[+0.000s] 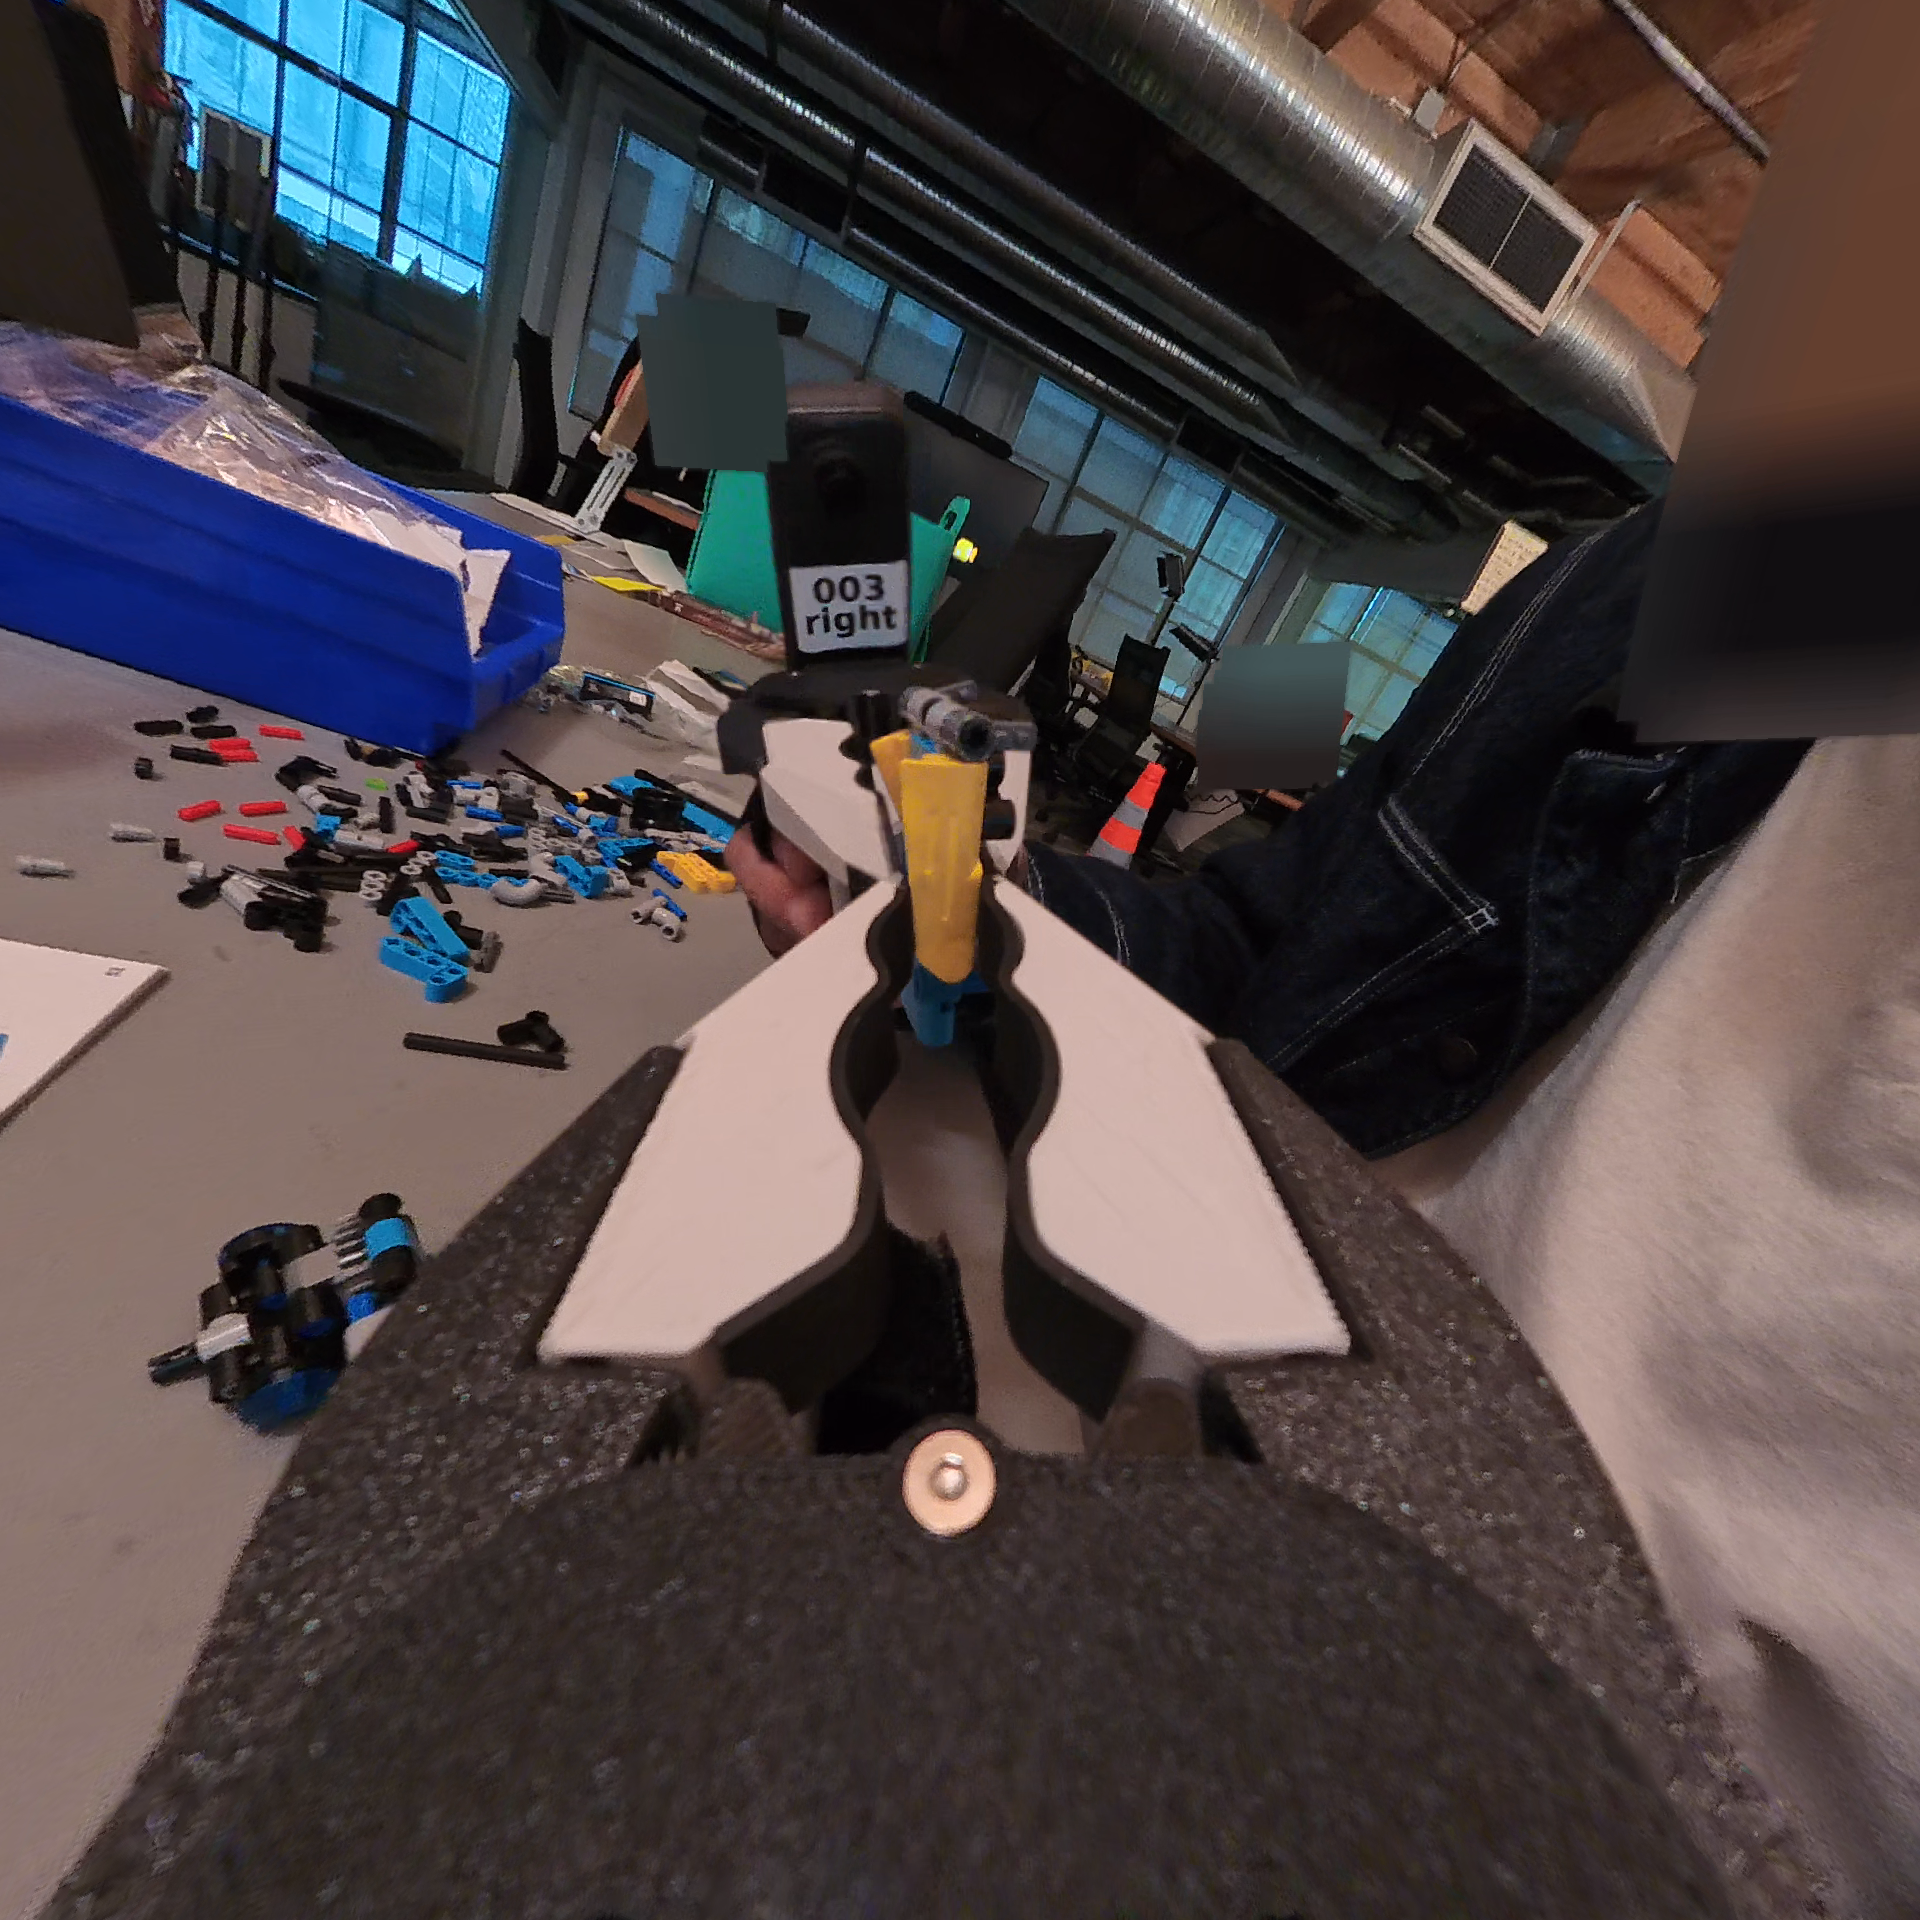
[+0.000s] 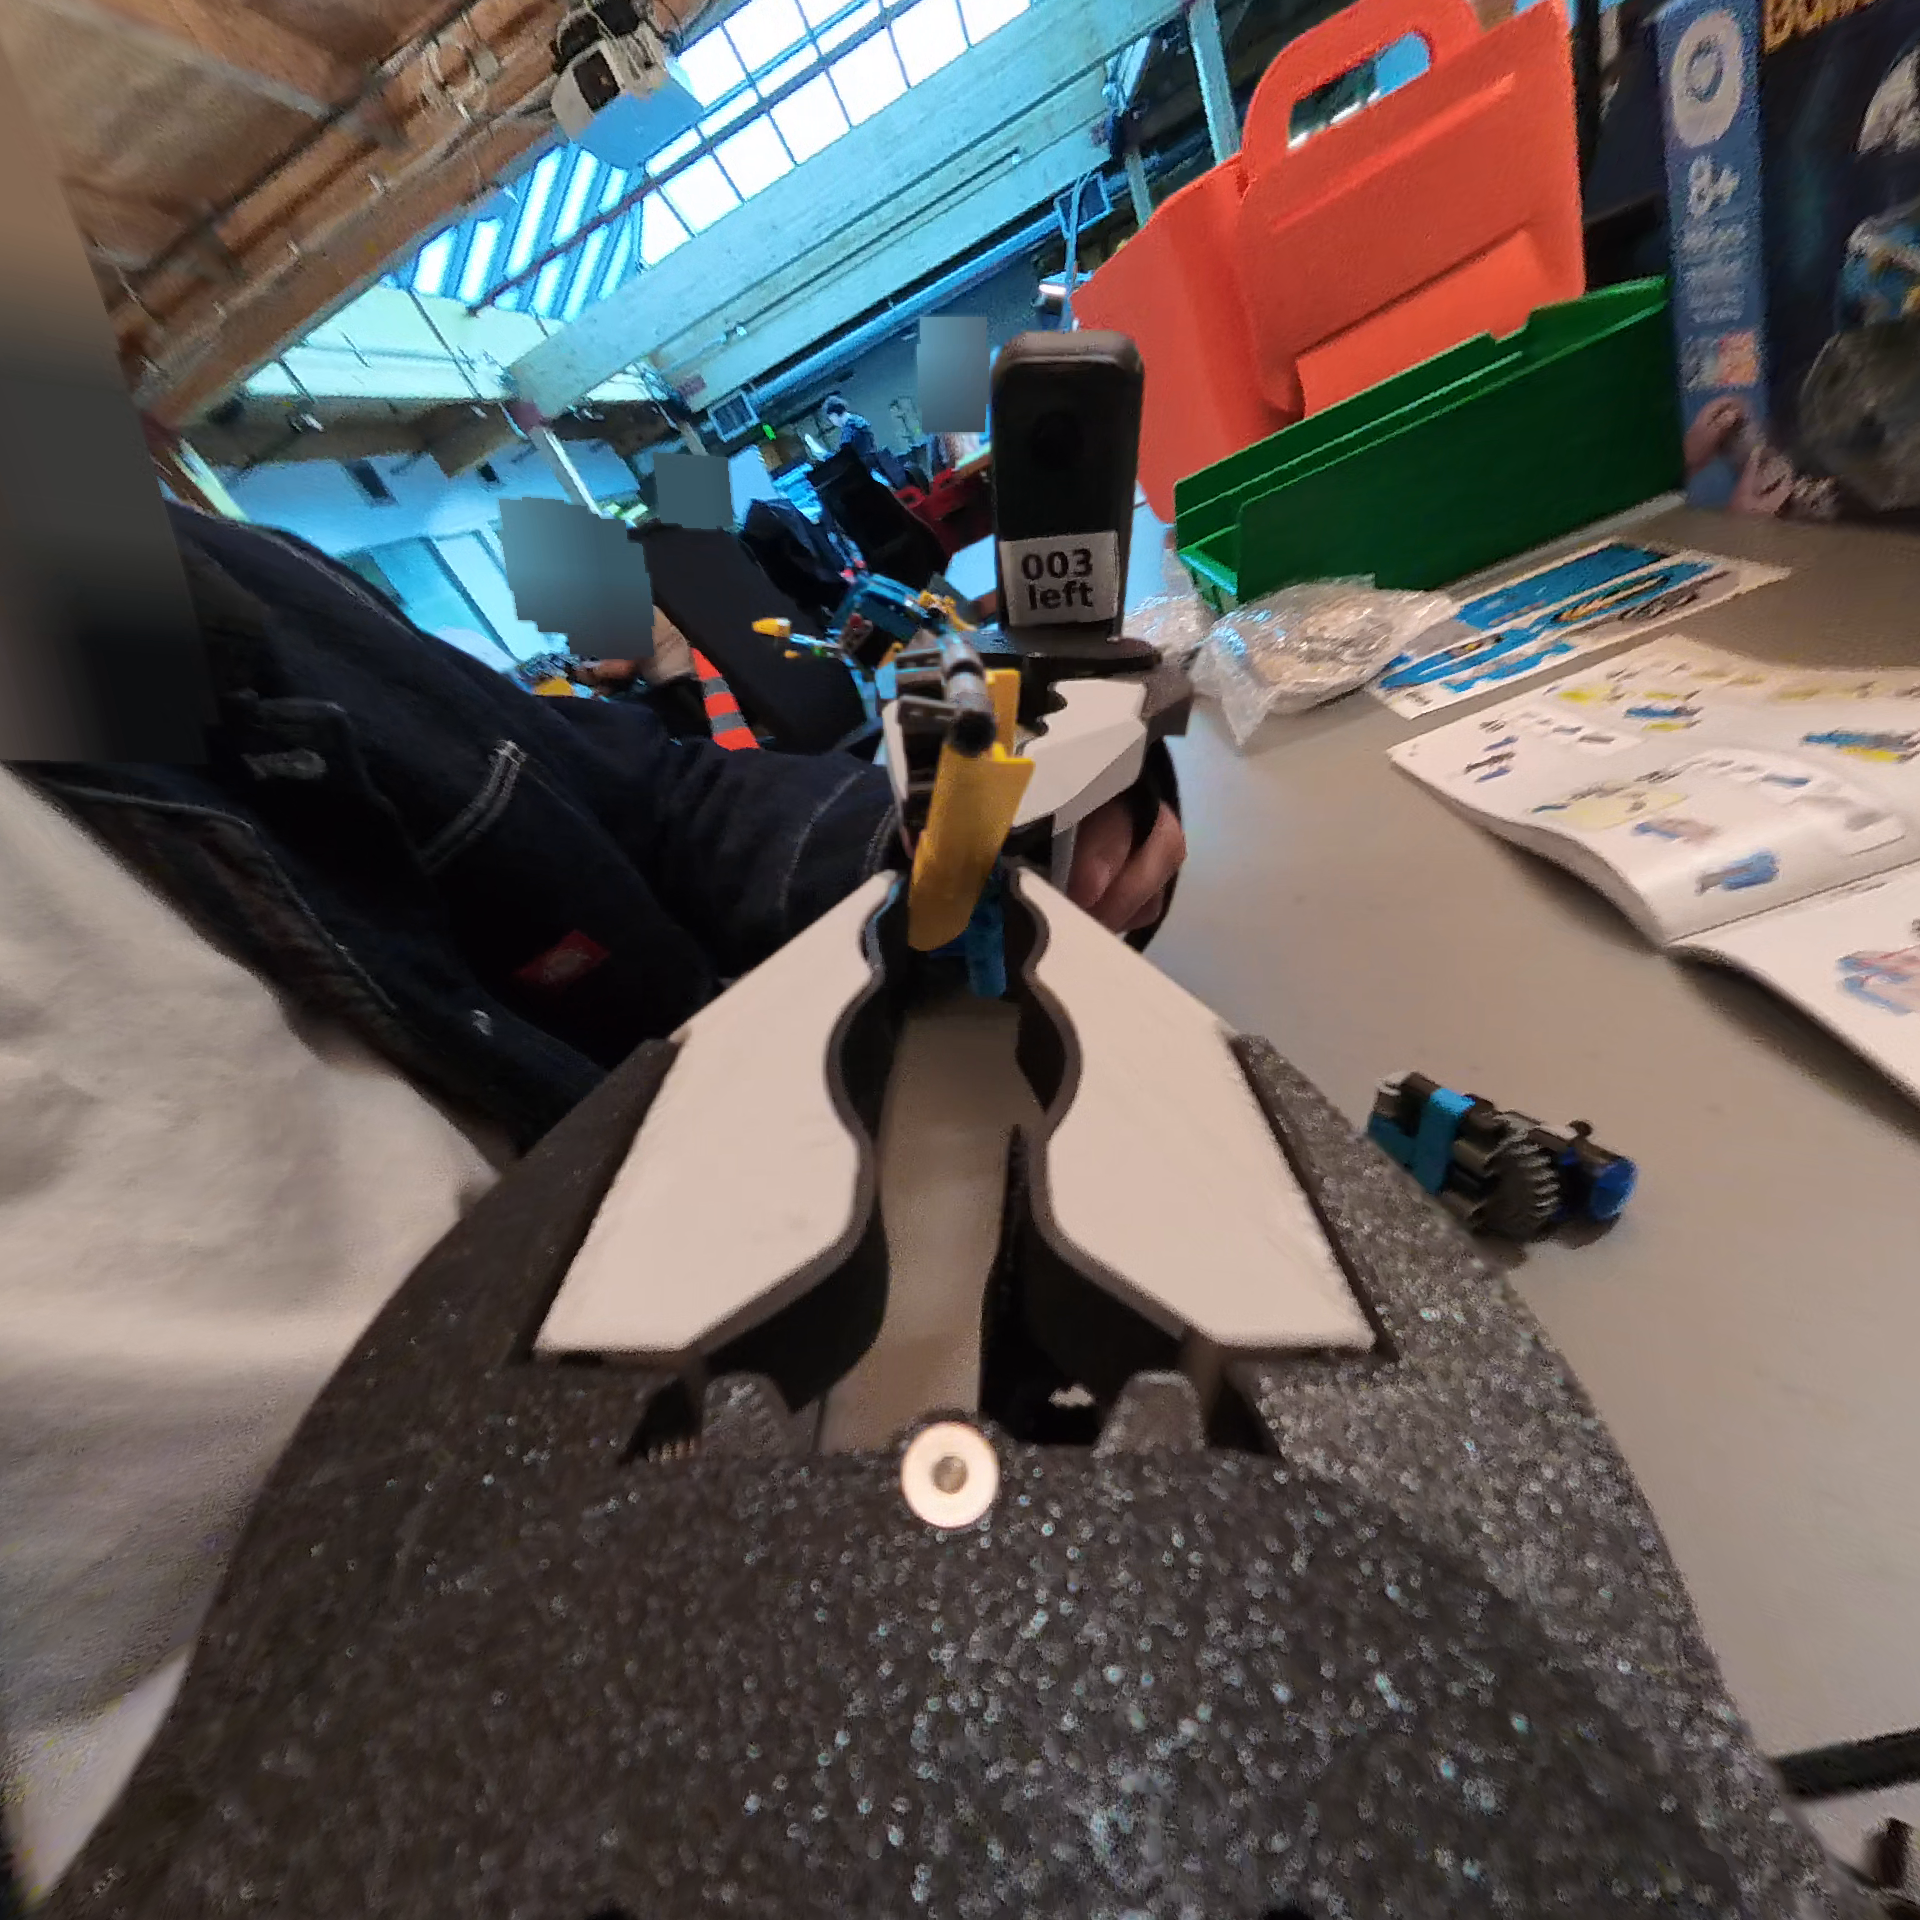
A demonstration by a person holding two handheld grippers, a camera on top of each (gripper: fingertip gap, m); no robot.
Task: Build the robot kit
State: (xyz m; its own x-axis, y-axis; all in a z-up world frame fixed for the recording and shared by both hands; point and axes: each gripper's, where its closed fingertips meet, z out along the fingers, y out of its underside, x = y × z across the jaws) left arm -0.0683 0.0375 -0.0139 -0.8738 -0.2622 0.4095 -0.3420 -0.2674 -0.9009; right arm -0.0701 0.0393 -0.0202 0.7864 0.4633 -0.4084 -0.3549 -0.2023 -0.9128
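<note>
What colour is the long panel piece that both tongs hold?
Yellow; the long panel piece shows best in the left wrist view.

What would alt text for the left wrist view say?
The left gripper and the right gripper, facing each other, both clamp a yellow and blue brick piece above a grey table. Loose bricks and a blue bin lie to the left.

Premises: industrial loft workshop. Ribbed silver ventilation duct (image 1: 1299, 135) runs under exposed brick and timber ceiling; tall multi-pane factory windows (image 1: 343, 135) stand below the duct, beyond the grey tabletop (image 1: 260, 1091).
</note>
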